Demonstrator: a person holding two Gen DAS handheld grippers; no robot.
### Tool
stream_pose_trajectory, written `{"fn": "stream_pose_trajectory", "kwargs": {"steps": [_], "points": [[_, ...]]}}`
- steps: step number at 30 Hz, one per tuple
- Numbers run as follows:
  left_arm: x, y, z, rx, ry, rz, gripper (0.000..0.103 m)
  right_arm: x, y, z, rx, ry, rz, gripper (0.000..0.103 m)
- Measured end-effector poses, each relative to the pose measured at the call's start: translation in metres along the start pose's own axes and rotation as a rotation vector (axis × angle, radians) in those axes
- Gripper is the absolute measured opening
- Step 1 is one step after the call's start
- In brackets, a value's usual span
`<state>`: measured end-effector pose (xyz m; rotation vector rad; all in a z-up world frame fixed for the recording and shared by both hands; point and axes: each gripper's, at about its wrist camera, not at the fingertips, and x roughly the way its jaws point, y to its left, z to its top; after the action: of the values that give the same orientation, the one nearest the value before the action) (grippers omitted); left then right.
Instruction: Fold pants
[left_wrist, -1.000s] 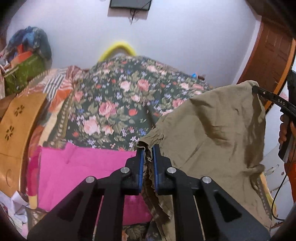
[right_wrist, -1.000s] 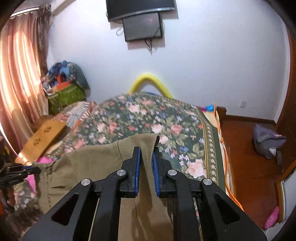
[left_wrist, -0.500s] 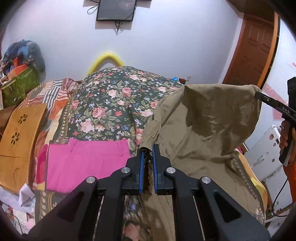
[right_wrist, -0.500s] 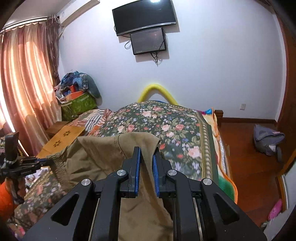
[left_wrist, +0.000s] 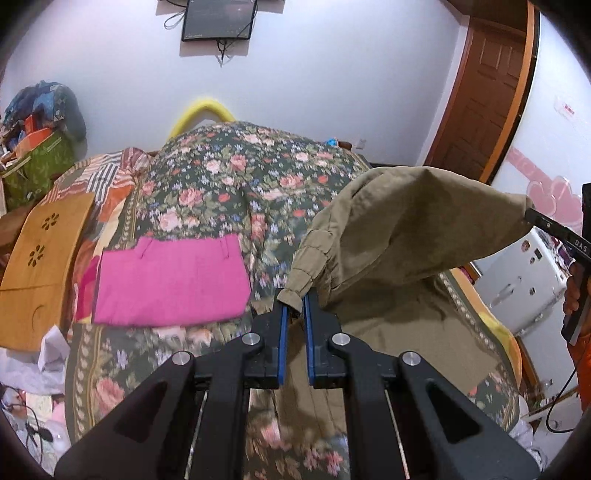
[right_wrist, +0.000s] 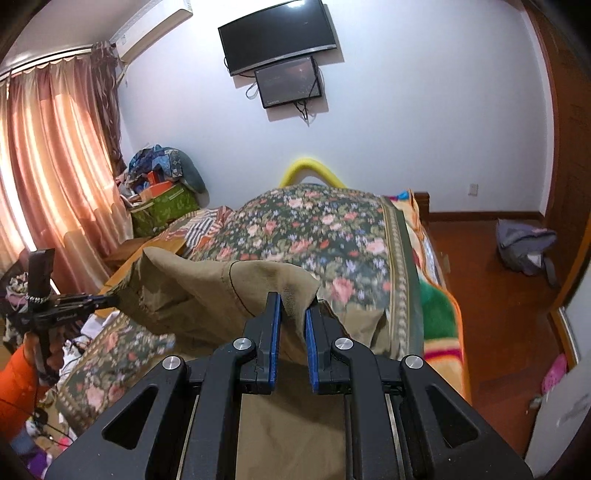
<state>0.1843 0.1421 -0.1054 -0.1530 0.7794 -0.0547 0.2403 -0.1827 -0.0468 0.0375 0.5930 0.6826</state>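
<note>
Left wrist view: the left gripper (left_wrist: 294, 308) has its jaws nearly closed, with only a narrow gap filled by a gathered corner of the khaki pants (left_wrist: 399, 236). The pinched cloth bunches up just past the blue pads (left_wrist: 283, 343) and the rest of the garment spreads away to the right, lifted off the floral bed cover (left_wrist: 236, 177). At the far right edge of this view the right gripper (left_wrist: 532, 218) shows as a thin black tip clamping the other corner of the pants, so the cloth hangs stretched between the two tools while its lower part drapes down onto the bed. A folded pink garment (left_wrist: 170, 280) lies flat on the bed to the left of the left gripper, near a wooden board (left_wrist: 48, 258).

The right wrist view shows the right gripper (right_wrist: 293, 314) with its jaws a little apart and a fold of the pants (right_wrist: 236, 288) held between them; the cloth runs down under the tool and out to the left. There the left gripper (right_wrist: 107, 301) appears from the side, gripping the far corner, held by a hand (right_wrist: 40, 350) in an orange sleeve. Only this view takes in the curtain (right_wrist: 55, 177), the two screens on the wall (right_wrist: 277, 35) and a grey bag (right_wrist: 524, 243) on the wooden floor to the right of the bed.
</note>
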Motion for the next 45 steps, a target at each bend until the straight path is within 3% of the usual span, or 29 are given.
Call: {"fn": "stream_pose_trajectory", "kwargs": {"steps": [16, 23, 28, 32, 38, 42, 45], "points": [[0.009, -0.004, -0.094, -0.006, 0.130, 0.037, 0.008, -0.009, -0.017, -0.119, 0.085, 0.158, -0.042, 0.011], [0.013, 0.005, -0.122, -0.050, 0.172, 0.046, 0.008, -0.007, -0.021, -0.155, 0.125, 0.220, -0.056, 0.012], [0.004, 0.015, -0.125, -0.078, 0.166, 0.069, 0.008, -0.006, -0.023, -0.173, 0.105, 0.279, -0.120, 0.013], [-0.007, 0.010, -0.113, -0.057, 0.129, 0.094, 0.008, -0.015, -0.030, -0.174, 0.117, 0.286, -0.166, 0.013], [-0.011, -0.016, -0.089, -0.016, 0.082, 0.044, 0.008, -0.038, -0.032, -0.150, 0.139, 0.209, -0.213, 0.014], [0.008, -0.035, -0.089, 0.004, 0.114, 0.006, 0.008, -0.035, -0.015, -0.140, 0.115, 0.180, -0.156, 0.032], [0.024, -0.044, -0.097, 0.019, 0.146, 0.016, 0.009, -0.017, -0.003, -0.149, 0.088, 0.218, -0.132, 0.034]]}}
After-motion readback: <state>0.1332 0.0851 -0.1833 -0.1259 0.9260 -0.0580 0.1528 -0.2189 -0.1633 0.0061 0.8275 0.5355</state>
